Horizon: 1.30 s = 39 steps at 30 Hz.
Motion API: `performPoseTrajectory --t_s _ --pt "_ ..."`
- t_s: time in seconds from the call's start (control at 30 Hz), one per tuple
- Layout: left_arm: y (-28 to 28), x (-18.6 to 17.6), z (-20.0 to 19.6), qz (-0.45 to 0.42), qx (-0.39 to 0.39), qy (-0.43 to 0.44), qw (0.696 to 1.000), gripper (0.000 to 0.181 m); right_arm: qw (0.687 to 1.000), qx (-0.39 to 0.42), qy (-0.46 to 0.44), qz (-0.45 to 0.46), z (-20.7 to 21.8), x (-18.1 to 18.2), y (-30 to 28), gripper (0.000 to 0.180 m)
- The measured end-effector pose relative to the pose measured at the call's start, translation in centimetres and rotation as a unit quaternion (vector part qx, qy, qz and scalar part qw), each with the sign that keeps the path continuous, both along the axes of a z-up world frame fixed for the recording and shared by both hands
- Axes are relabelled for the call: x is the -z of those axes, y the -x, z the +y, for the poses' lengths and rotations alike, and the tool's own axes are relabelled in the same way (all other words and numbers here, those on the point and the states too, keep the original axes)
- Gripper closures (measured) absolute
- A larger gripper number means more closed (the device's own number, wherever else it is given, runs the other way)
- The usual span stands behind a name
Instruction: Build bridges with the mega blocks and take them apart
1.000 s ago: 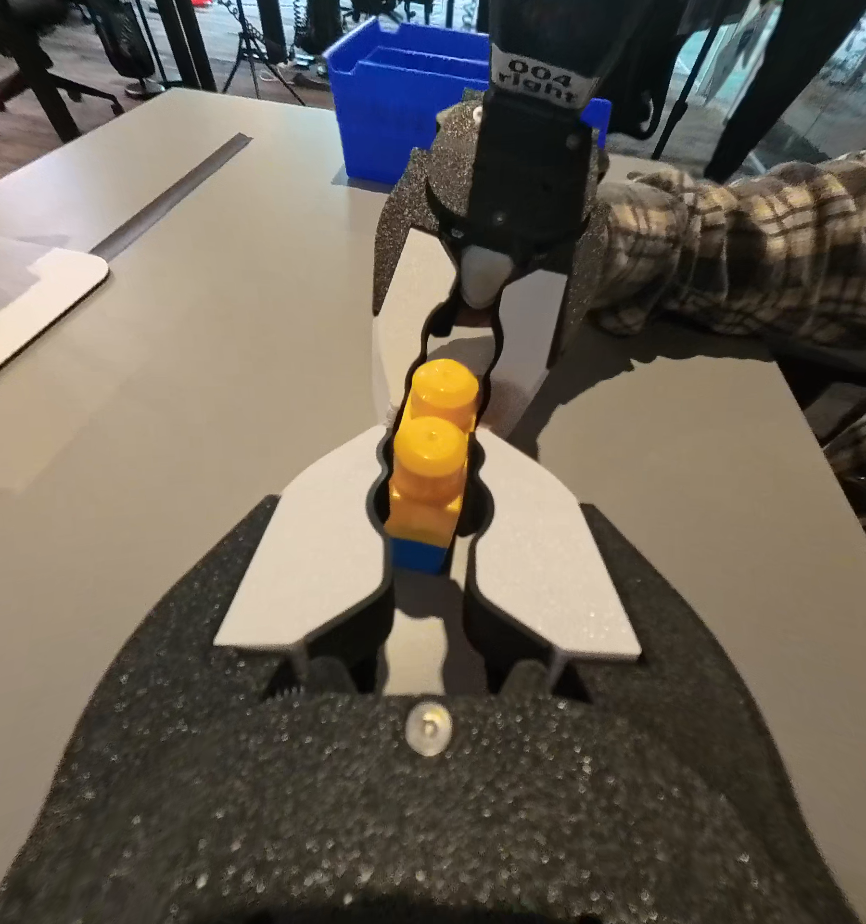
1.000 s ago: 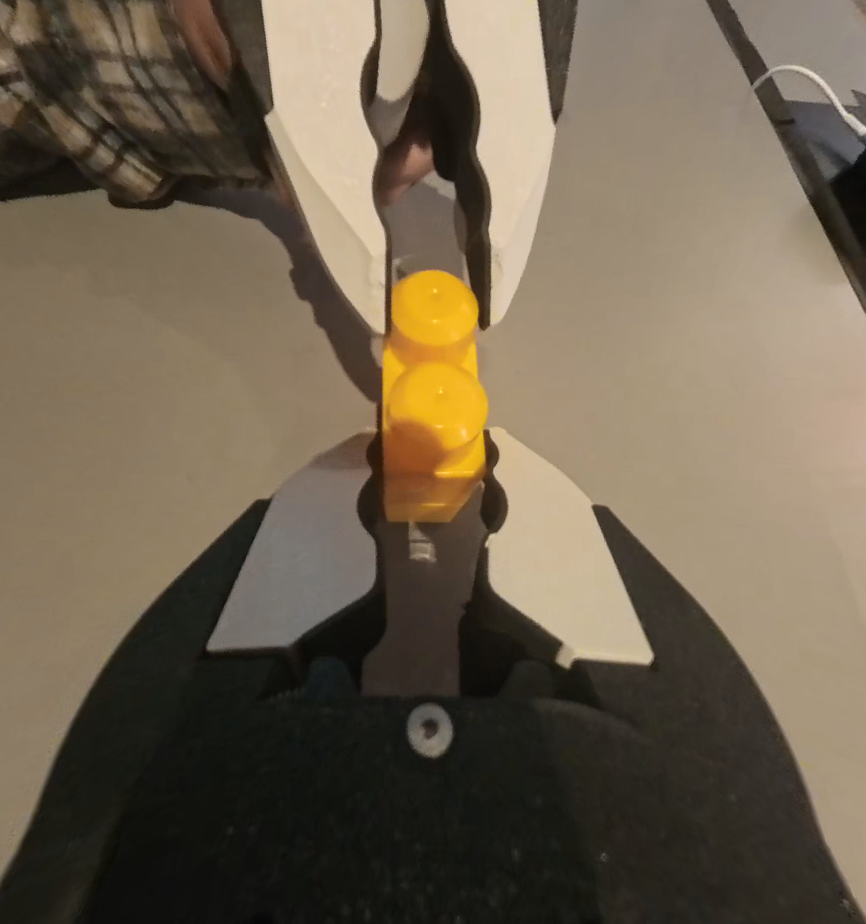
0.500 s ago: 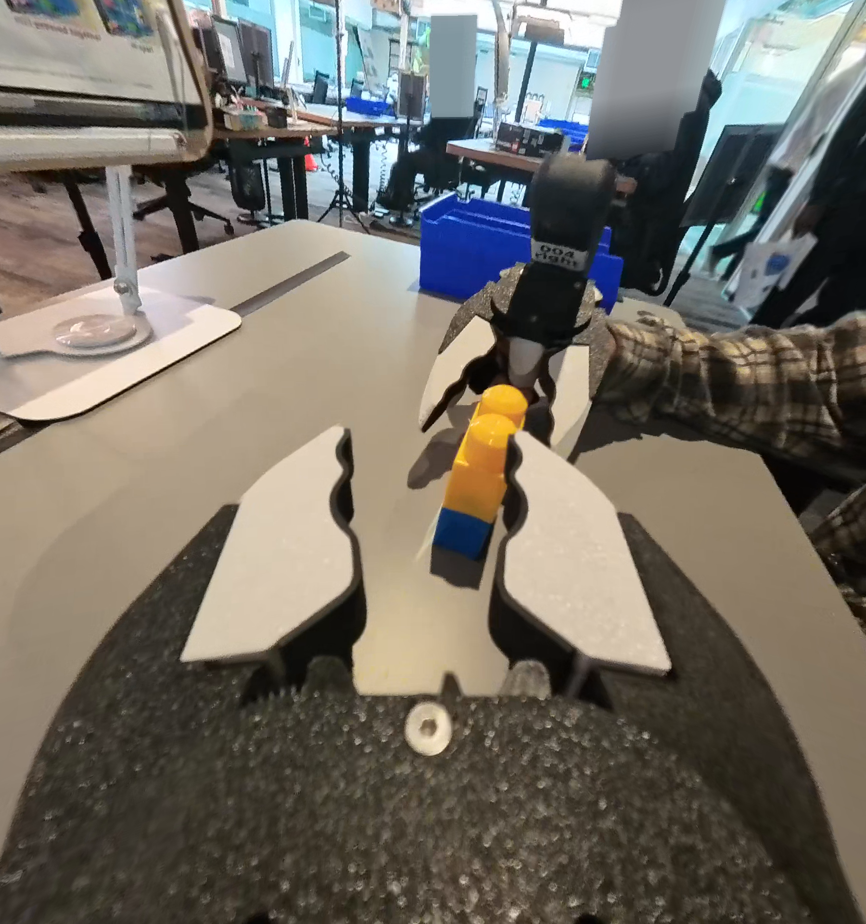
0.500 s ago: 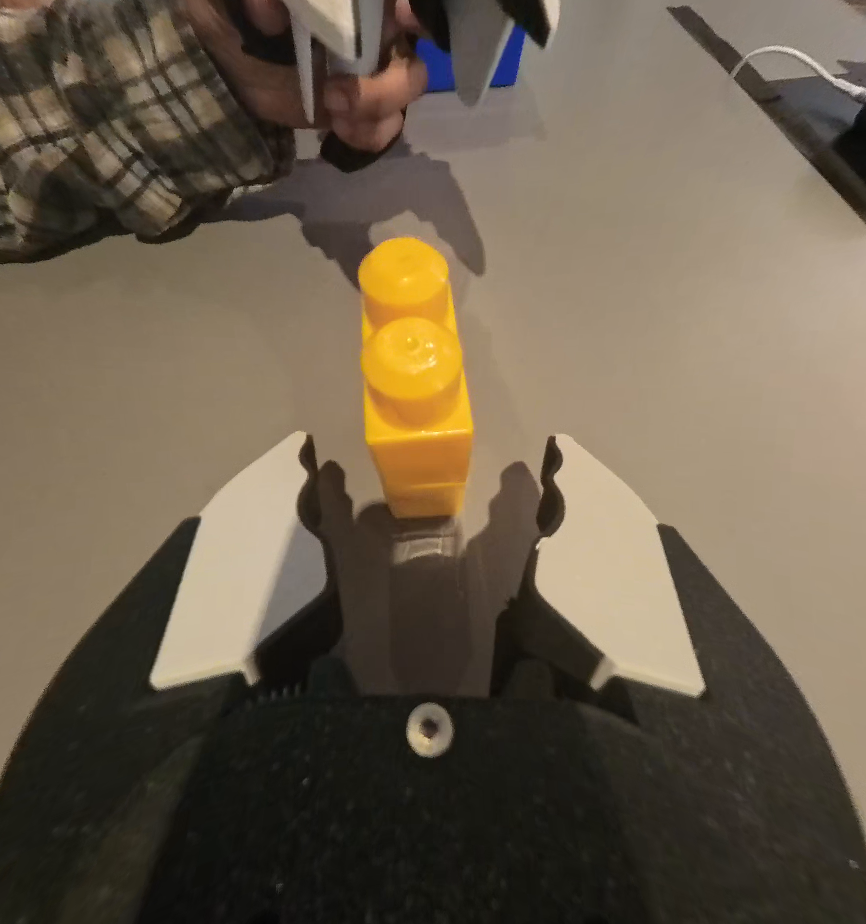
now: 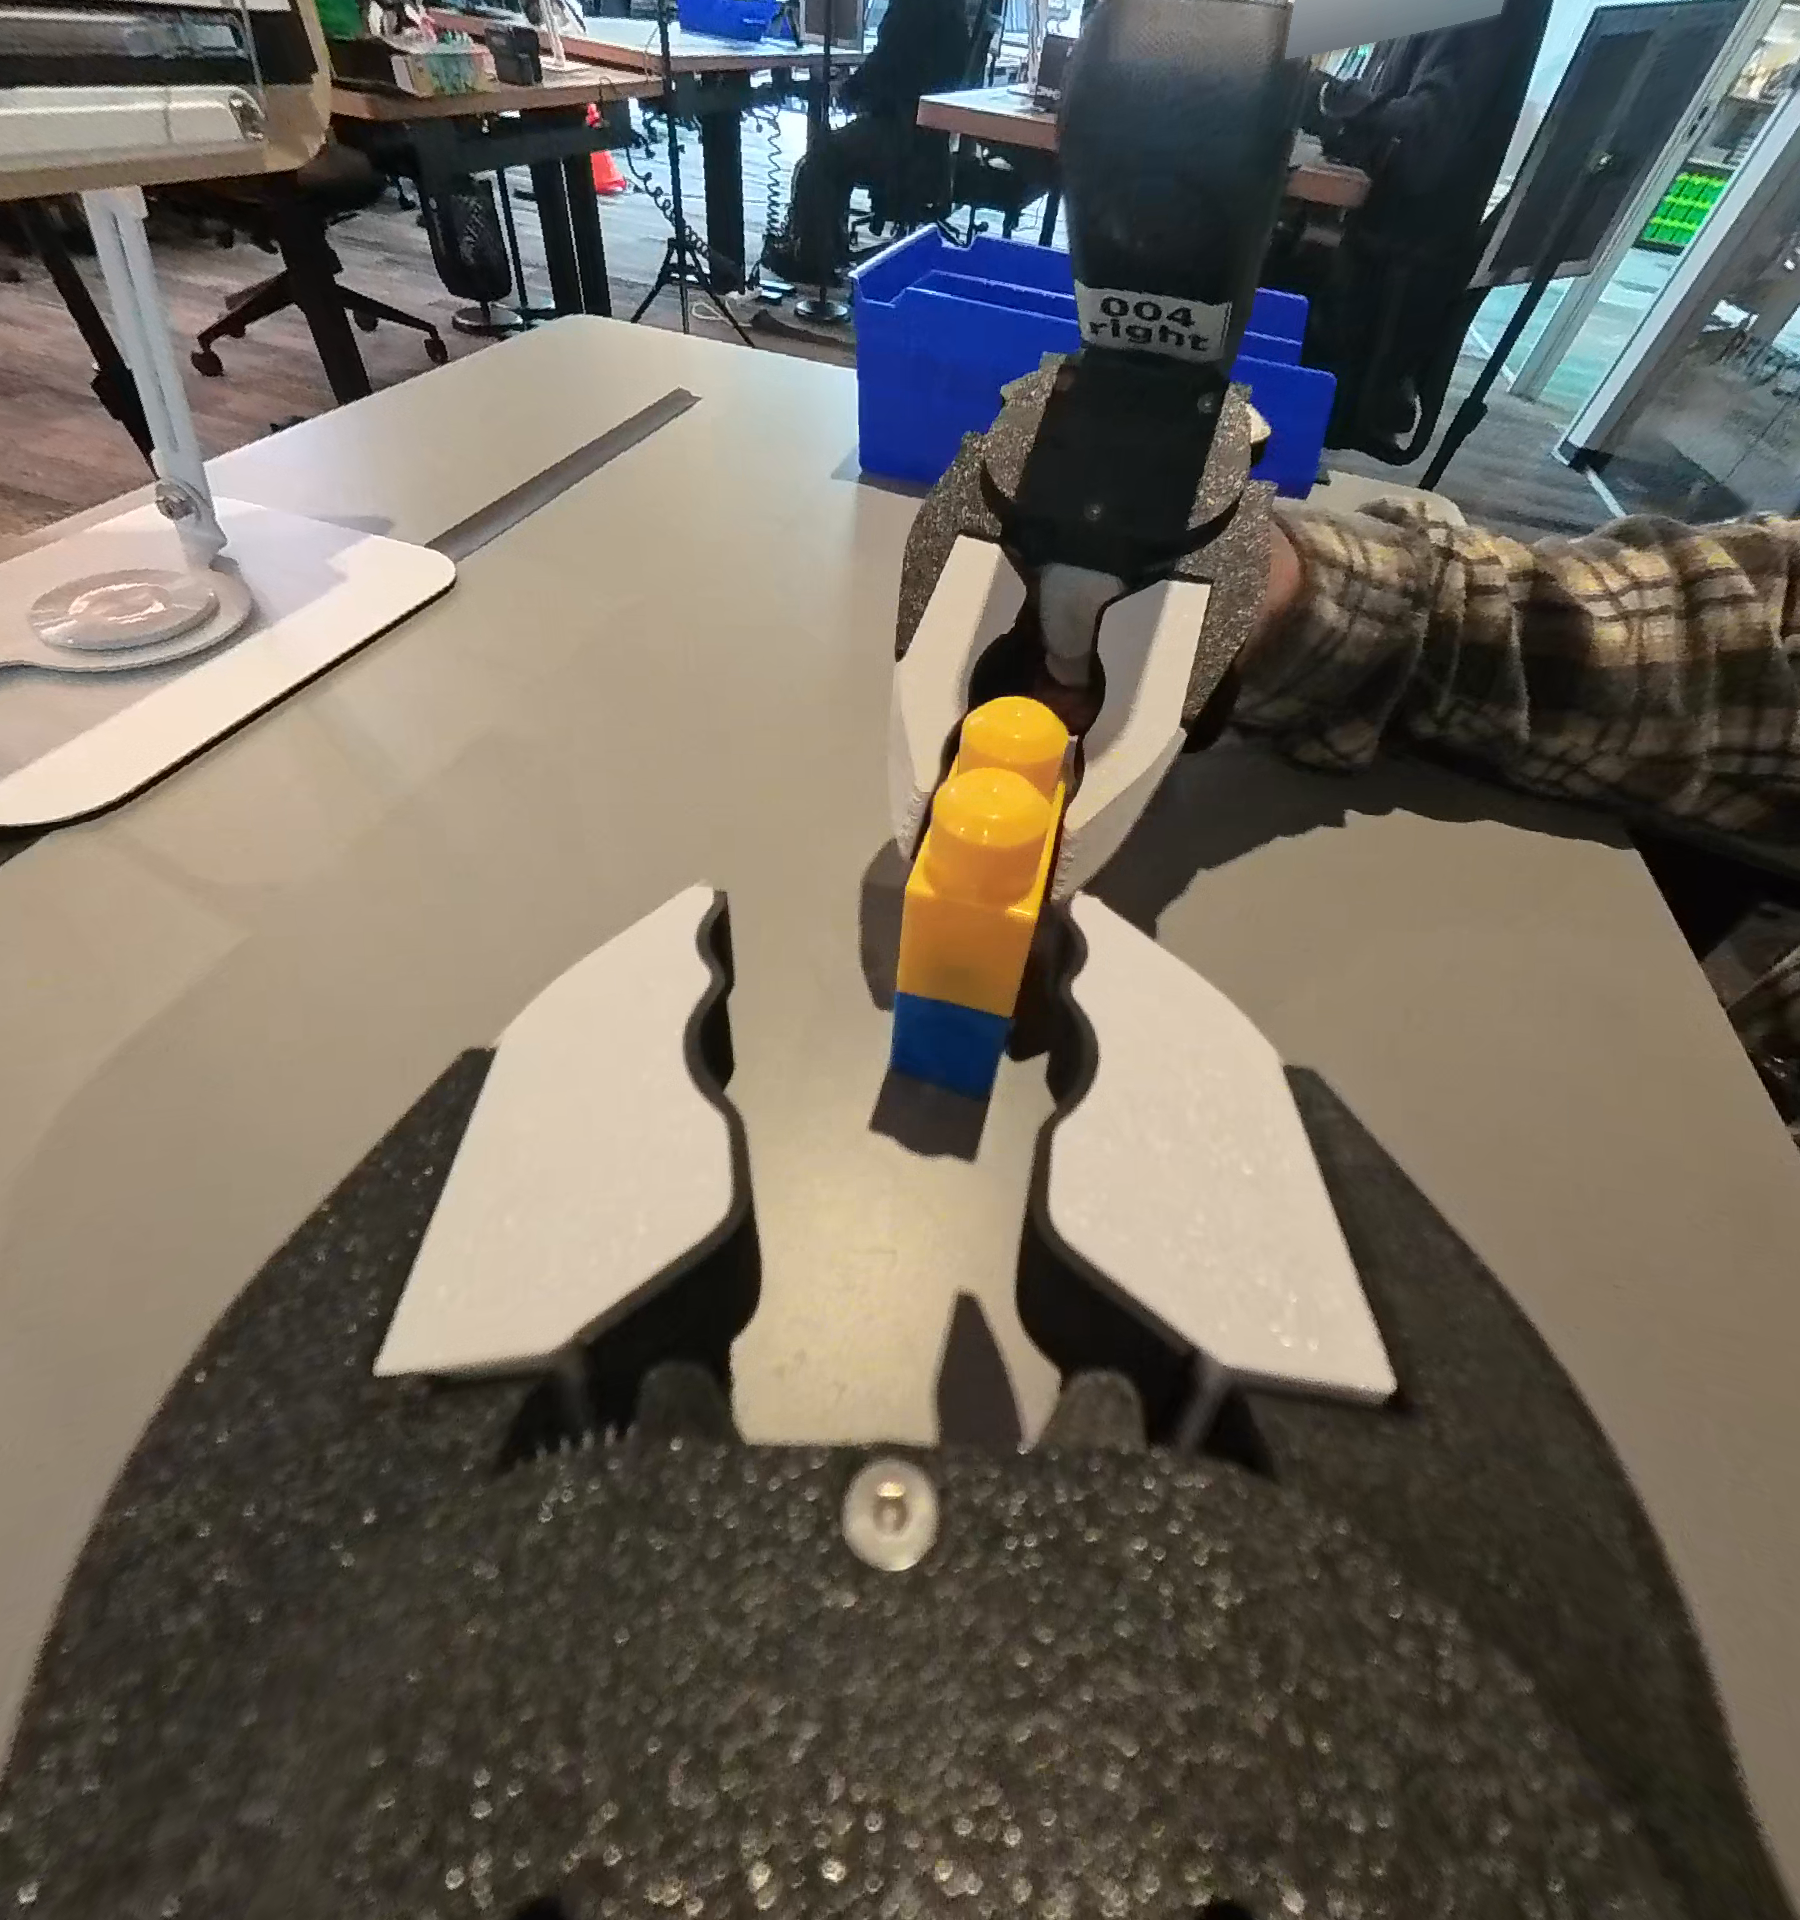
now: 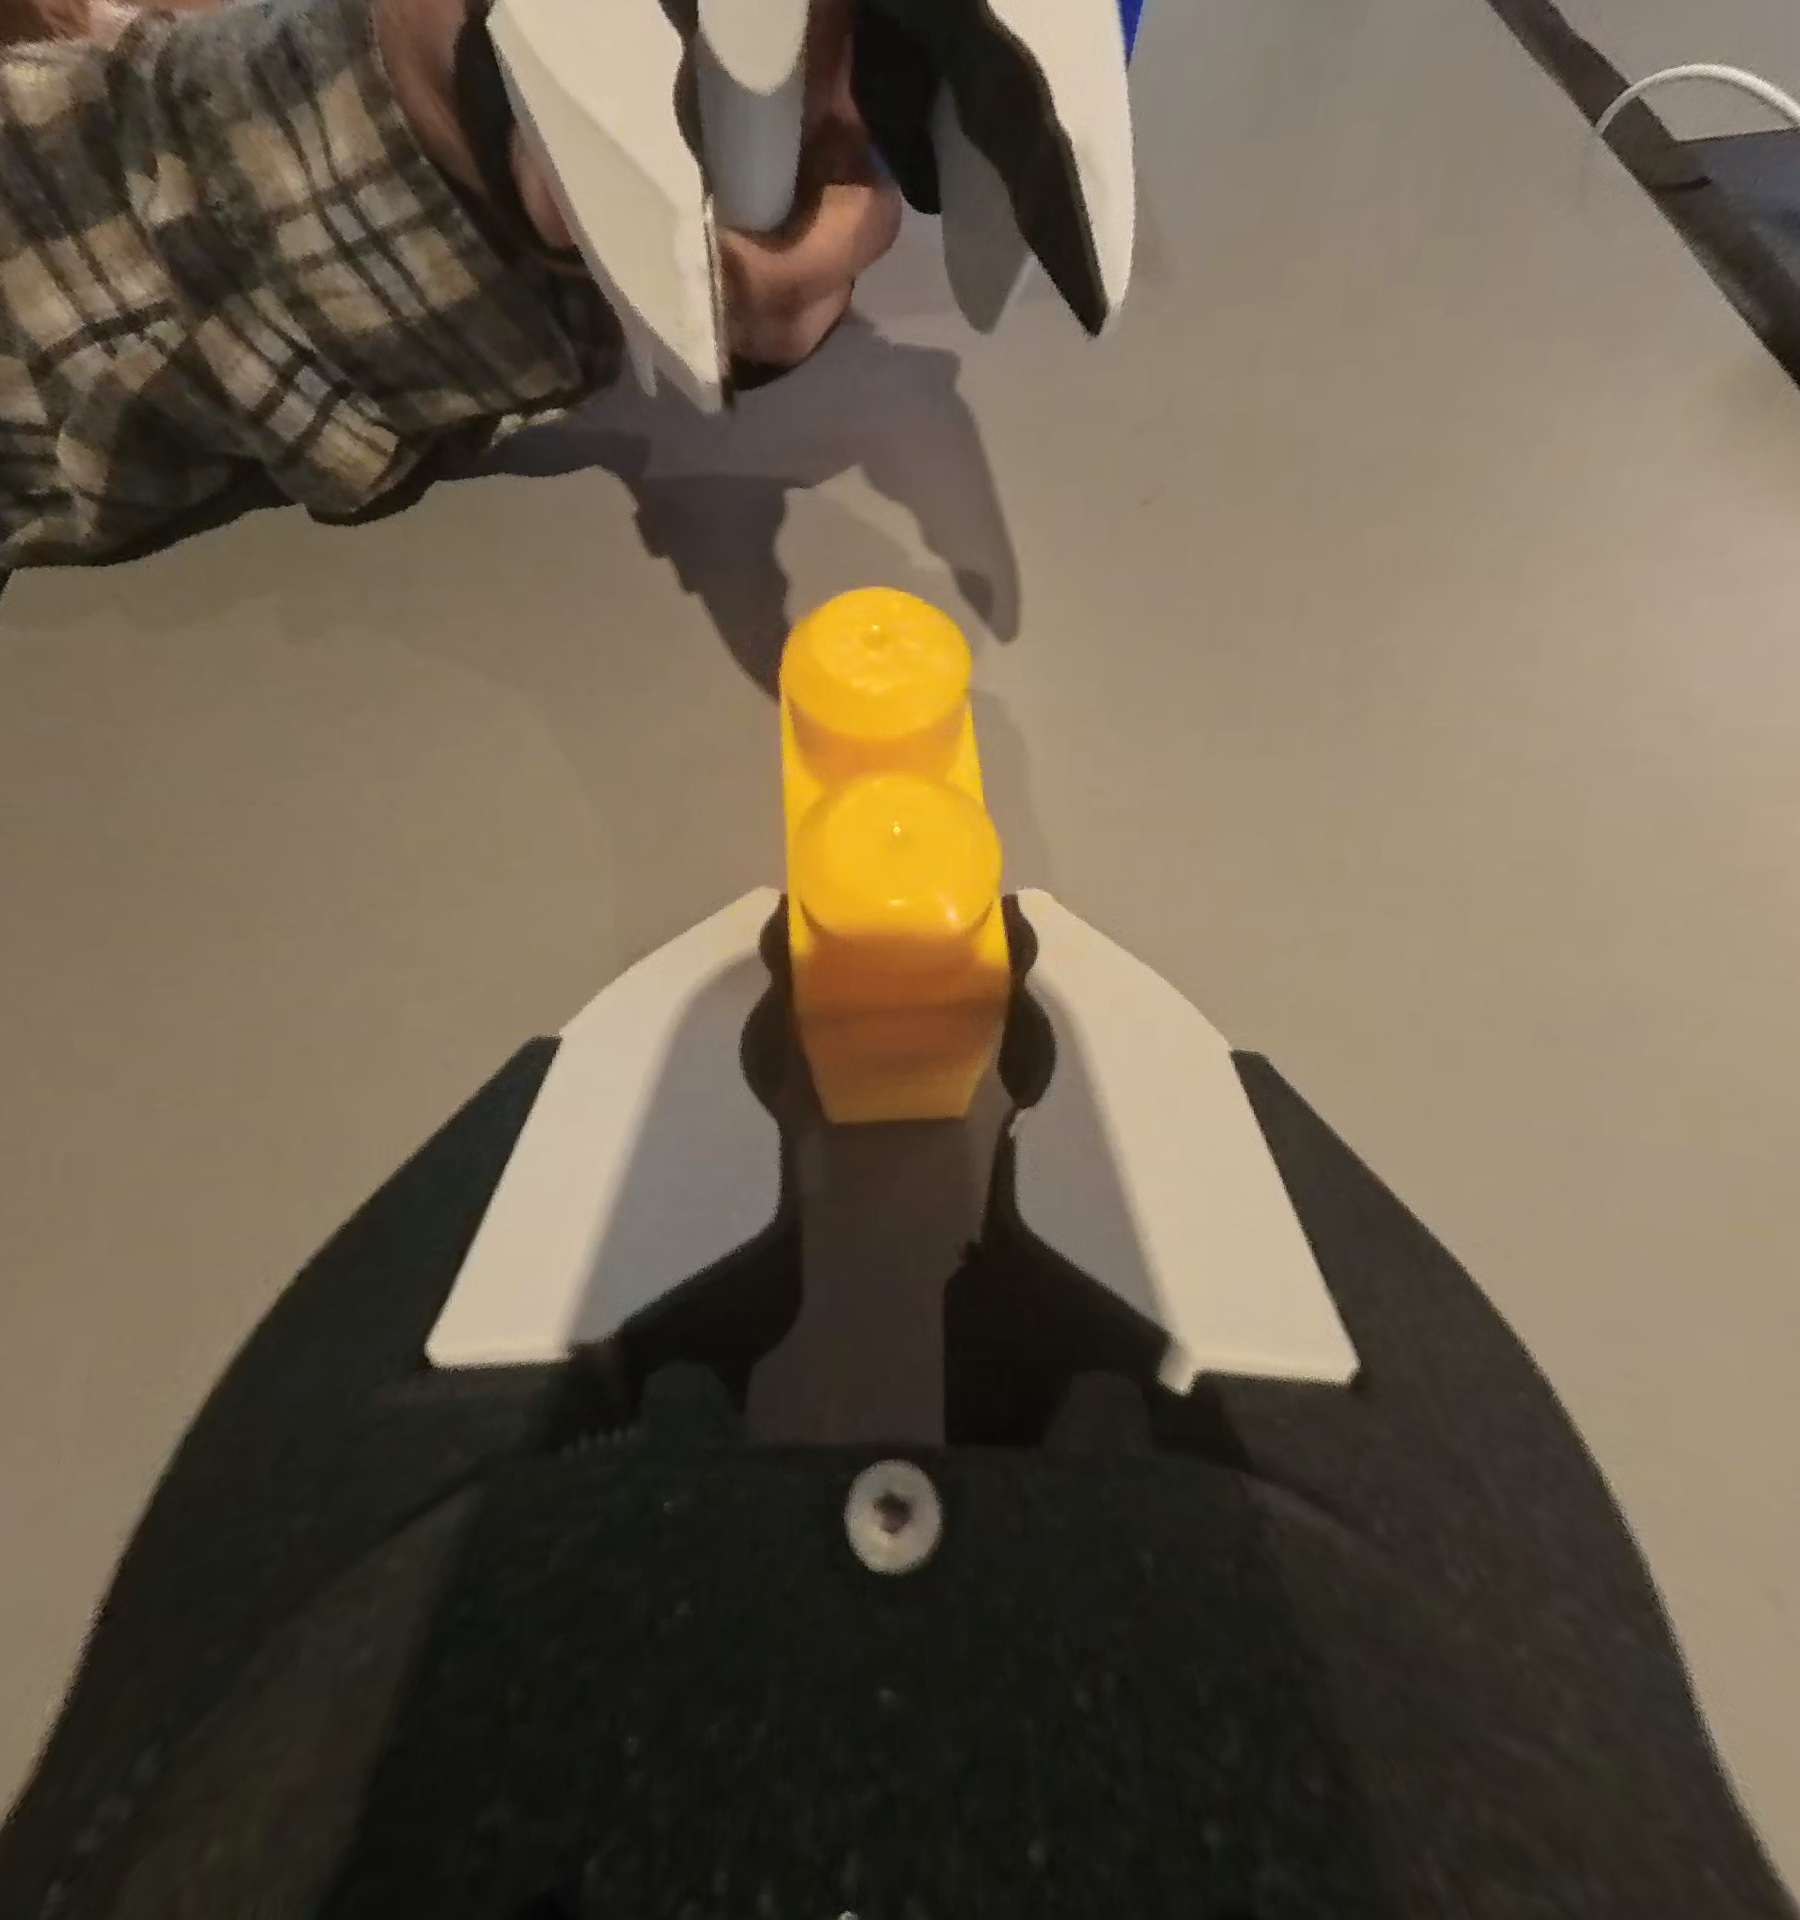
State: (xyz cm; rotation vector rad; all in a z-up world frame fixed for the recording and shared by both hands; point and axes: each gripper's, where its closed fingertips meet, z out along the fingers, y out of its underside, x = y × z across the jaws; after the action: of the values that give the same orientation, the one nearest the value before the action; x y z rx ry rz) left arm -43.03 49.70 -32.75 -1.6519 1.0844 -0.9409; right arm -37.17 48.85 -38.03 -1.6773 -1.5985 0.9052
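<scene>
Two blocks stand stacked near the middle of the grey table: a yellow block with two studs pressed onto a blue block whose base rests on the tabletop. The right gripper is clamped on the yellow block, its white fingers pressed against both sides. The left gripper has its jaws wide apart; the stack stands between them toward the right finger, and whether that finger touches it is hard to tell at this angle.

Open tabletop spreads to the left of the stack as far as a white stand base near the left edge. A blue bin sits at the far edge behind the right gripper. A plaid sleeve lies along the right edge, which is much nearer the stack than the left edge is.

Half a second ago the right gripper's jaws were spread with the yellow block free between them; now they have closed on it. The left gripper was already open then and stays so, and the stack has not shifted on the table.
</scene>
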Motion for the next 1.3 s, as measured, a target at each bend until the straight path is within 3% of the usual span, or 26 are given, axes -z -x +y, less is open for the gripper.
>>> performPoseTrajectory --t_s 0.7,1.3 --pt "-0.3 0.6 -0.2 0.013 0.007 0.007 1.000 0.123 1.000 -0.012 -0.015 -0.001 -0.1 -0.1 -0.5 0.143" --pt "-7.1 0.8 -1.8 0.005 0.029 0.000 1.000 0.120 0.999 -0.020 -0.010 0.047 -0.4 -6.4 -3.3 0.143"
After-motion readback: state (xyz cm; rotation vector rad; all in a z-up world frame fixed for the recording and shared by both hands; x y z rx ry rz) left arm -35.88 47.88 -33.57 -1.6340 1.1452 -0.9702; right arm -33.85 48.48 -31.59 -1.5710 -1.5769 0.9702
